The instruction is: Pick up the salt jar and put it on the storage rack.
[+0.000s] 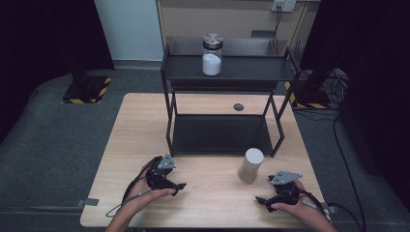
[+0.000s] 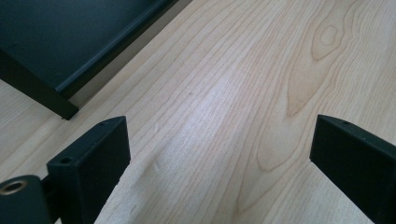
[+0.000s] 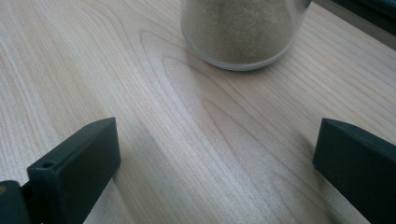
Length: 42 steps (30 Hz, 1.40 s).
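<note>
A jar of beige powder (image 1: 250, 165) with a white lid stands on the wooden table (image 1: 212, 198), just in front of the black shelf's right front leg. Its base (image 3: 243, 32) is ahead of my right gripper (image 3: 217, 140), whose jaws stand wide apart over bare wood. In the high view the right gripper (image 1: 263, 203) rests near the table's front right, pointing left. My left gripper (image 1: 178, 189) lies at the front left, open, with only wood between its jaws (image 2: 219, 135). A second jar (image 1: 212, 54), holding white powder under a metal lid, stands on the shelf's top tier.
The black two-tier shelf (image 1: 227, 68) takes up the table's middle and back; its low tray corner (image 2: 70, 46) is ahead and left of my left gripper. A small grey disc (image 1: 238, 107) sits in the tabletop behind it. Cables trail off the front edge.
</note>
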Available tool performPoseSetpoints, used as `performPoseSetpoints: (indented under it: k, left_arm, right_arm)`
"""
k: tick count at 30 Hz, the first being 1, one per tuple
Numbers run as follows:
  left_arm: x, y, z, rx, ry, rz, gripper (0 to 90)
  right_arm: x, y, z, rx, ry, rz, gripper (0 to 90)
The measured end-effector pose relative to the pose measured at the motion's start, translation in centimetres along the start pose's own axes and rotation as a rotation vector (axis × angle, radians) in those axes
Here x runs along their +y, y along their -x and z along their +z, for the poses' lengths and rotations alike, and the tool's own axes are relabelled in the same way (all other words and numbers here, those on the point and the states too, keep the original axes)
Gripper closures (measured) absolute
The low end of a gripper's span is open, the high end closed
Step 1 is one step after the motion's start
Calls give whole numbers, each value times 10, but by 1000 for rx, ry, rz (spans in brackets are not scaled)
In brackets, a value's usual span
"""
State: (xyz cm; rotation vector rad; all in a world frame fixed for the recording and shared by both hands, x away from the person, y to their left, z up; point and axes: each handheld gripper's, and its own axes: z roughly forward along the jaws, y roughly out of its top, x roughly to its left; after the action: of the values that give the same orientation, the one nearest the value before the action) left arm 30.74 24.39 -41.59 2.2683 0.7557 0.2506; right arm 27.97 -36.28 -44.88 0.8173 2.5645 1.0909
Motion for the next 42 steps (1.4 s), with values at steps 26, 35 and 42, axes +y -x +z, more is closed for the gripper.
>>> performPoseSetpoints:
  k: [26,35,42]
  left_arm:
    - [-15,2,20,13,-12,42,0]
    - [-24,-1,20,4,26,50,0]
    - [-24,-1,20,5,25,49,0]
  right_arm:
    - [0,0,0,1,0,0,17]
    - [0,0,0,1,0,0,17]
    - [0,0,0,1,0,-1,16]
